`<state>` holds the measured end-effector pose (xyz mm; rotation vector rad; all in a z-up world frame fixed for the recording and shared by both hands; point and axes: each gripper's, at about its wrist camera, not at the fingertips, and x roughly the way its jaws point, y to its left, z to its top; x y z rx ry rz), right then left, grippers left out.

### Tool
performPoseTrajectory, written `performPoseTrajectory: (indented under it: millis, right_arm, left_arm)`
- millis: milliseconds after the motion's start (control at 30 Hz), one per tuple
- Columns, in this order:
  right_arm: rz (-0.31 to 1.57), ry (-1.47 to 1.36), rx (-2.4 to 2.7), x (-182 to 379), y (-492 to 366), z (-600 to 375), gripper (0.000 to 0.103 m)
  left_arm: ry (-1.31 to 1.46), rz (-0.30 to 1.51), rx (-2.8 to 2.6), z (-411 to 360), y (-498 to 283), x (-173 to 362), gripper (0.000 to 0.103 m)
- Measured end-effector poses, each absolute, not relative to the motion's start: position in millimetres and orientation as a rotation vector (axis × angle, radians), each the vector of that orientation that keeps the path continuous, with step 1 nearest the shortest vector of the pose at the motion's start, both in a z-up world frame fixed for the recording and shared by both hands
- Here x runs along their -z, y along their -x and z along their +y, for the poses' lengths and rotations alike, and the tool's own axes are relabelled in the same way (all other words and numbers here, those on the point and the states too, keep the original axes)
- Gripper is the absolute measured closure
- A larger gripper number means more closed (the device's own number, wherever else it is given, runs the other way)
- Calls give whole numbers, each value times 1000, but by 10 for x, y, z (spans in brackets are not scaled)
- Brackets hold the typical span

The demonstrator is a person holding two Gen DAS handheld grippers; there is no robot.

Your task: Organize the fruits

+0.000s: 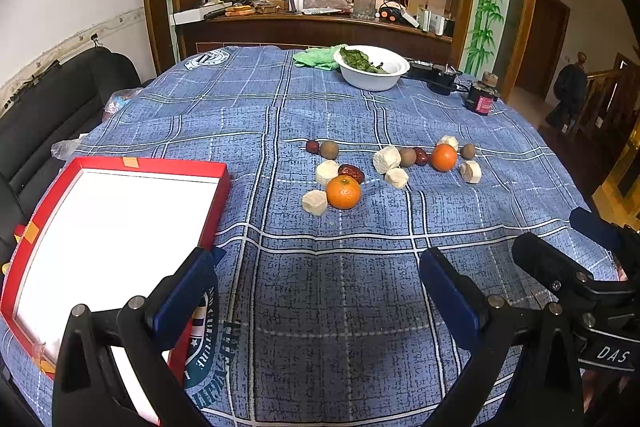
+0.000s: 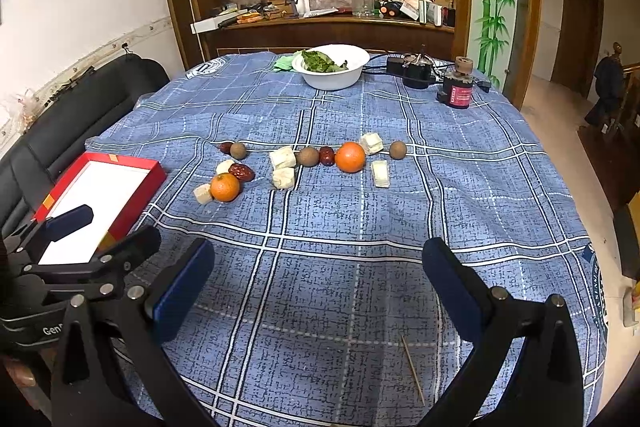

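Note:
Two oranges lie on the blue checked cloth: a near one [image 1: 343, 192] [image 2: 225, 187] and a far one [image 1: 443, 157] [image 2: 350, 157]. Around them lie several pale cream chunks [image 1: 386, 159] [image 2: 283, 157], dark red dates [image 1: 351, 173] [image 2: 241, 171] and small brown round fruits [image 1: 329, 149] [image 2: 397, 149]. A red box [image 1: 216, 203] [image 2: 154, 174] with a white inside sits at the left. My left gripper [image 1: 316, 291] is open over bare cloth beside the box. My right gripper [image 2: 318, 281] is open too, nothing between its fingers, well short of the fruit.
A white bowl [image 1: 372, 77] [image 2: 332, 77] of green leaves stands at the far side with a green cloth [image 1: 316, 59] beside it. A dark jar with a pink label [image 1: 482, 99] [image 2: 458, 93] and black gear sit at far right. A thin wooden stick [image 2: 412, 369] lies near my right gripper. A black sofa [image 1: 52, 107] borders the left.

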<state>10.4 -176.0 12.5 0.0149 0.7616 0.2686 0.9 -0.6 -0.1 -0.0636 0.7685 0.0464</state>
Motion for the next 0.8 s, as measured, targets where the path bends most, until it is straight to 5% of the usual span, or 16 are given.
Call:
performPoseTrajectory:
  millis: [800]
  right_arm:
    - [753, -29, -263, -111, -156, -1859, 0]
  left_arm:
    - [55, 786, -48, -25, -80, 38, 1]
